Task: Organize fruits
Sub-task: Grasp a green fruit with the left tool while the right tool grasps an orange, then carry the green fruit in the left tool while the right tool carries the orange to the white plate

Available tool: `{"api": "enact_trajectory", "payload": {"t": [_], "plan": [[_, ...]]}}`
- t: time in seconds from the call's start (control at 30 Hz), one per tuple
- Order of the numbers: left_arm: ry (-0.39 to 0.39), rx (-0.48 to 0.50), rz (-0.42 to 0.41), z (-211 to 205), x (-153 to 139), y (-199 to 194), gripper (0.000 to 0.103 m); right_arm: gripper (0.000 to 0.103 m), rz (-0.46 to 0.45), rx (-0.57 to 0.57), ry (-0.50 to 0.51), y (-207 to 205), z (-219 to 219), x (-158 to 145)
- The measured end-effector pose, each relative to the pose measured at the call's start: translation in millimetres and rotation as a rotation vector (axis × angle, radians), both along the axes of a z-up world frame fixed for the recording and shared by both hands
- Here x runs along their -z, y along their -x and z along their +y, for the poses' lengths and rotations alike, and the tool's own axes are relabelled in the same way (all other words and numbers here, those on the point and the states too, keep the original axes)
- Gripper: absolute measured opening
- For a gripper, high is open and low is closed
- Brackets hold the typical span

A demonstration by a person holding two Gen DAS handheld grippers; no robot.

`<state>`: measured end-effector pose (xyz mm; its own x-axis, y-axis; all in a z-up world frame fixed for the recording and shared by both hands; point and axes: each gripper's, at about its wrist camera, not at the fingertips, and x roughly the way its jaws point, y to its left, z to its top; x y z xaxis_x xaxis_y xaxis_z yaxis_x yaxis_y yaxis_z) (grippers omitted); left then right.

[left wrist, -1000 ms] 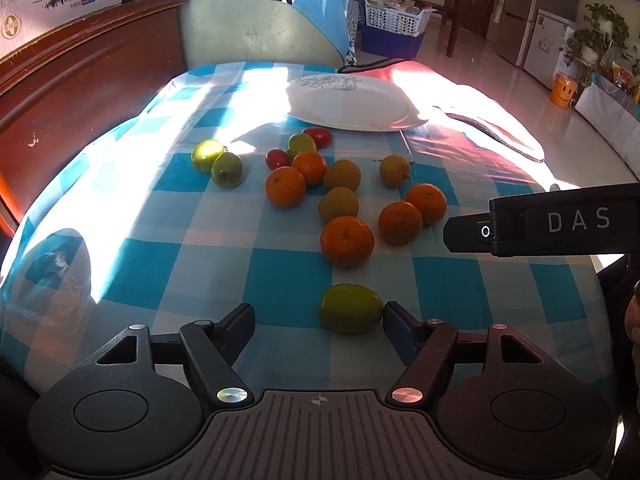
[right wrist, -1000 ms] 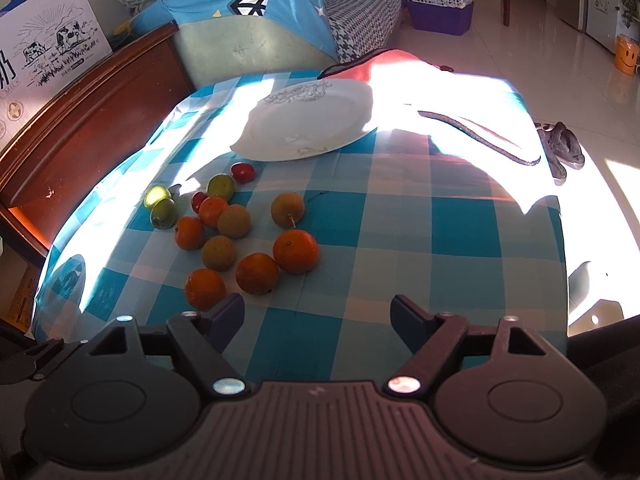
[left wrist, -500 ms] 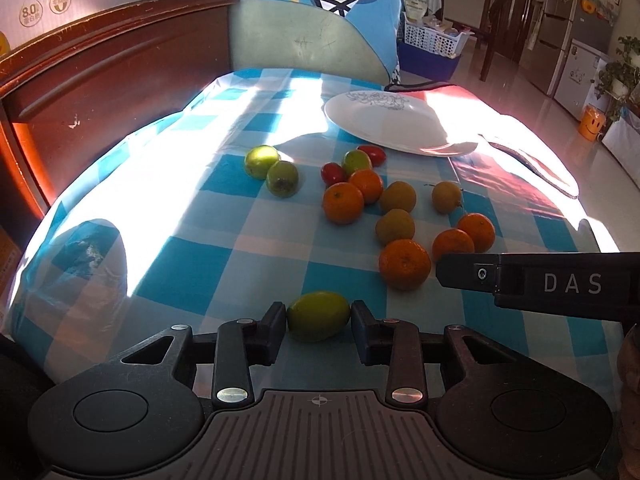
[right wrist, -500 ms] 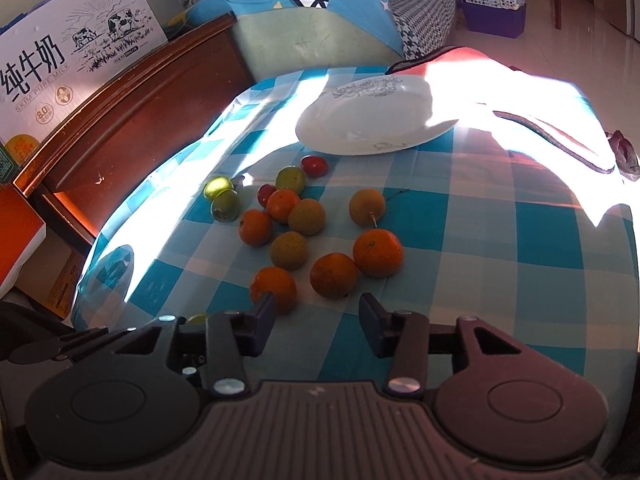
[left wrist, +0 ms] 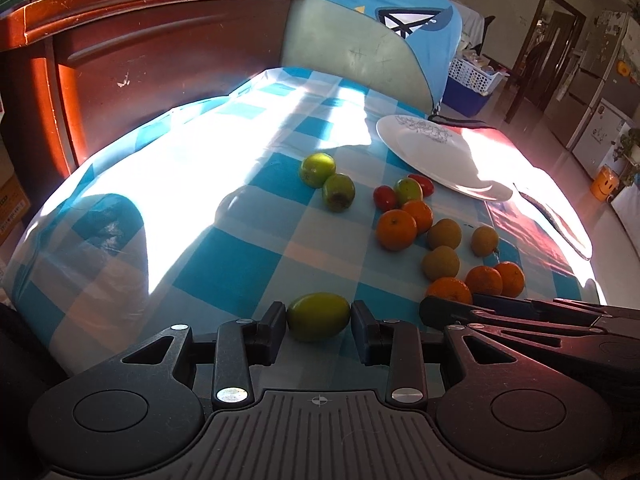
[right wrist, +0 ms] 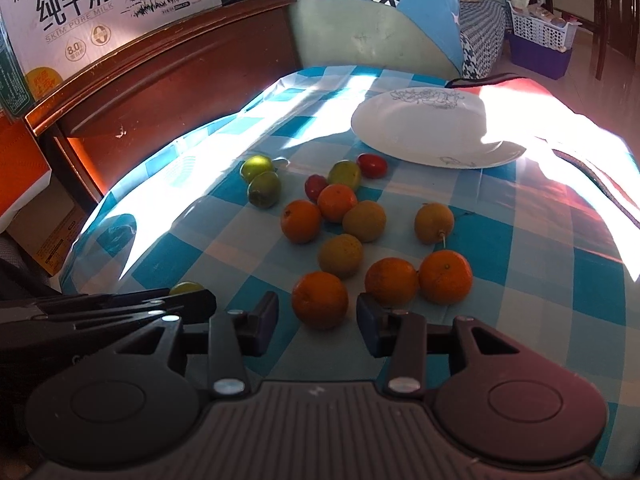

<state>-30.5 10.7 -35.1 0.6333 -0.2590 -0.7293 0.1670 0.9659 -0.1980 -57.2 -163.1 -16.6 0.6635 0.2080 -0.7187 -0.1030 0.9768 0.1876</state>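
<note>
**Fruit gripped on one side, orange framed on the other**

Fingers of the left gripper (left wrist: 319, 320) press on both ends of a green fruit (left wrist: 318, 314) that lies on the checked cloth (left wrist: 224, 256). Its jaws have just been closing, and we read the narrow stance as a pinch across the fruit's long axis, so it cannot roll out sideways. We cannot tell whether it has left the cloth.

The right gripper (right wrist: 317, 312) has also just been closing. An orange (right wrist: 320, 300) sits between its jaws, but a slim gap shows on each side, so nothing is held yet. We take that half-shut setting as a pre-shape: wide enough to slip round this orange, and narrow enough to miss the one at its 3 o'clock.

The two tools lie side by side (in the right view the left one comes in at 9 o'clock), probably because the nearest fruits were chosen for each hand.

The other fruits (right wrist: 340, 220) are scattered at 12 o'clock. The plate (left wrist: 440, 156) stands bare at 1 o'clock beyond them, and we judge it the likely destination. Sorting has barely begun.
</note>
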Motion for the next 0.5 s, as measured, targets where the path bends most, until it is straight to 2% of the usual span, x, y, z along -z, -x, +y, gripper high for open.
{"api": "enact_trajectory", "payload": {"t": [0.13, 0.27, 0.33, 0.5], "plan": [[-0.009, 0.002, -0.014, -0.1, -0.7, 2.4, 0.034, 0.043, 0.003, 0.001, 0.003, -4.2, 1.6, 3.9], [-0.024, 0.015, -0.013, -2.4, 1.2, 3.4, 0.034, 0.033, -0.006, -0.001, 0.017, -4.8, 2.8, 6.3], [-0.029, 0.019, -0.009, -3.2, 2.5, 2.8, 0.034, 0.033, -0.007, 0.0, 0.013, -4.3, 2.4, 6.3], [-0.059, 0.033, -0.018, -7.8, 4.3, 3.4, 0.019, 0.032, 0.0, -0.004, 0.007, -2.4, 2.7, 5.1]]}}
